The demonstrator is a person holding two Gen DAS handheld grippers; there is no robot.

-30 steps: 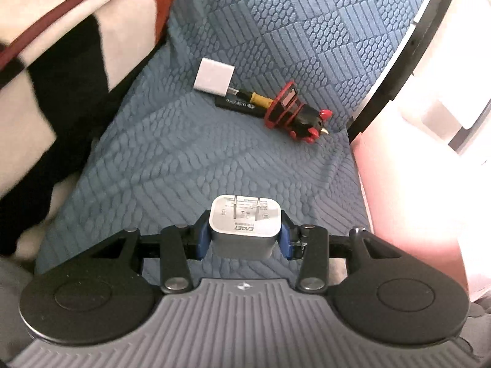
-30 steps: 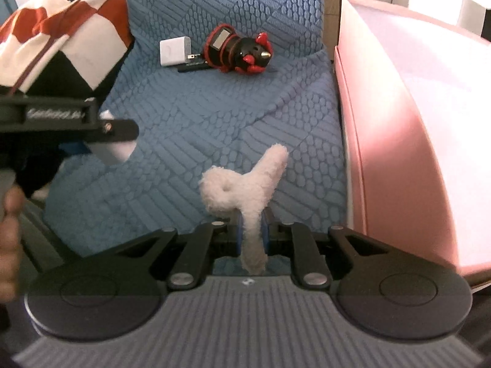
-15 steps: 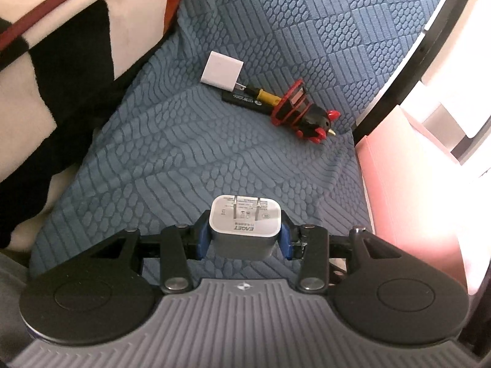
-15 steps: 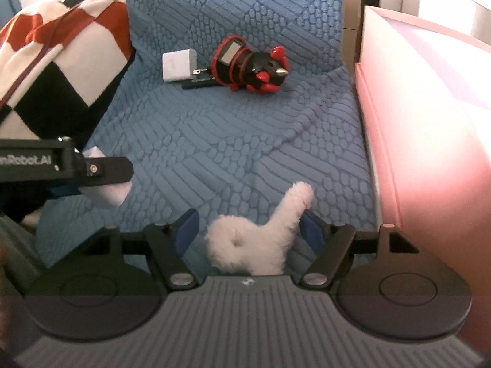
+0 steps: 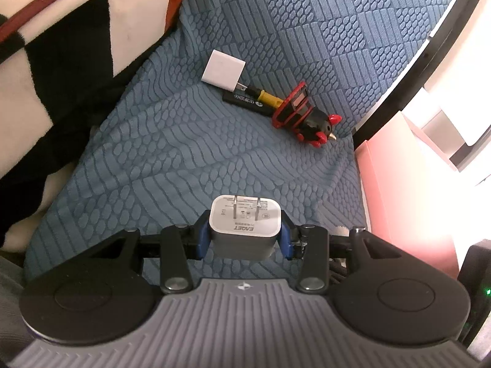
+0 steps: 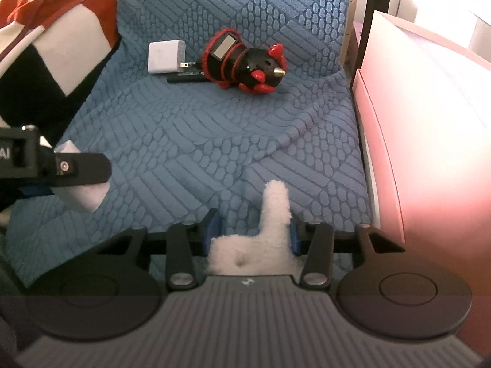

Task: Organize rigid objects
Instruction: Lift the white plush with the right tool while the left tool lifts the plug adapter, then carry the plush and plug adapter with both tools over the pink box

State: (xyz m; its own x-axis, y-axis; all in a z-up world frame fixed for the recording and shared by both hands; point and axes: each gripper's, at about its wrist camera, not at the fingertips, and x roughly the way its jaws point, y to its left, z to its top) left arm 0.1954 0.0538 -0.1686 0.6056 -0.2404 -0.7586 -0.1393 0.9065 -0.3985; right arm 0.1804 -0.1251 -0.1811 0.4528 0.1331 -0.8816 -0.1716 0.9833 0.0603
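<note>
Left hand-held gripper [image 5: 245, 239] pinches the smooth white wall charger [image 5: 245, 225], prongs up, same as a second ago. Right hand-held gripper [image 6: 254, 235] let go of the fluffy white plush piece [image 6: 270, 236], which now lies on the quilted blue cushion [image 6: 245, 141]; its jaws have just been closing back and stand about it, contact unclear. At twelve o'clock lie a square white plug [image 6: 164, 56], a slim black stick [image 6: 187, 77] and a glossy red-and-black toy [image 6: 245, 61]. At three o'clock, a pink box [image 6: 429, 153].
</note>
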